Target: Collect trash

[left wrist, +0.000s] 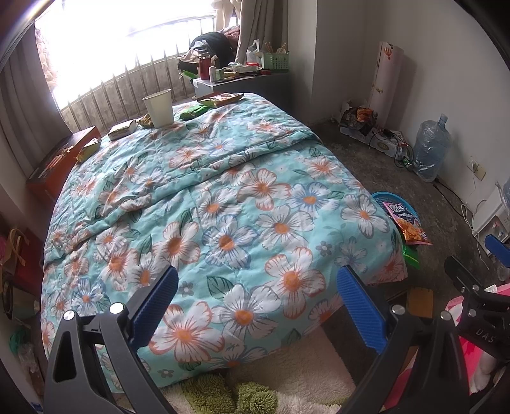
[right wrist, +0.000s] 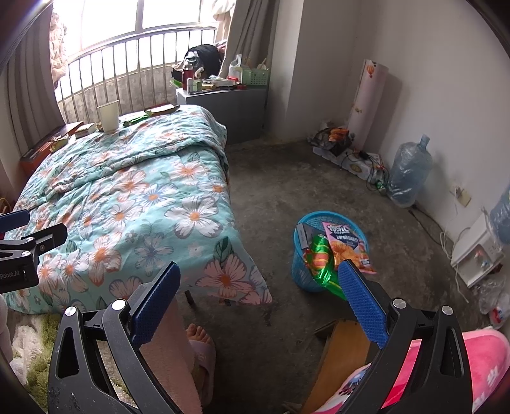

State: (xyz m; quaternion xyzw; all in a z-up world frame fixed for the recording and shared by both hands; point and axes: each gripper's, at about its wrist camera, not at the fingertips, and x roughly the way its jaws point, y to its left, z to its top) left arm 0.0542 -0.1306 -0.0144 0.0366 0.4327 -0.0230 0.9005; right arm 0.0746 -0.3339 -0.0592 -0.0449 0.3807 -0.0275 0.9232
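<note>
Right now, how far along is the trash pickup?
Partly done: the blue basket on the floor already holds snack bags. Nothing is in hand; the left gripper and right gripper are open. Left: the paper cup and wrappers on the bed's far end.

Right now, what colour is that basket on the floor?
Blue basket, holding snack wrappers; clearest in the right wrist view.

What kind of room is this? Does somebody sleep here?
Most likely a bedroom. A bed with a flowery quilt fills most of it, a cluttered bedside cabinet stands by the curtained window, and a blue trash basket sits on the floor.
</note>
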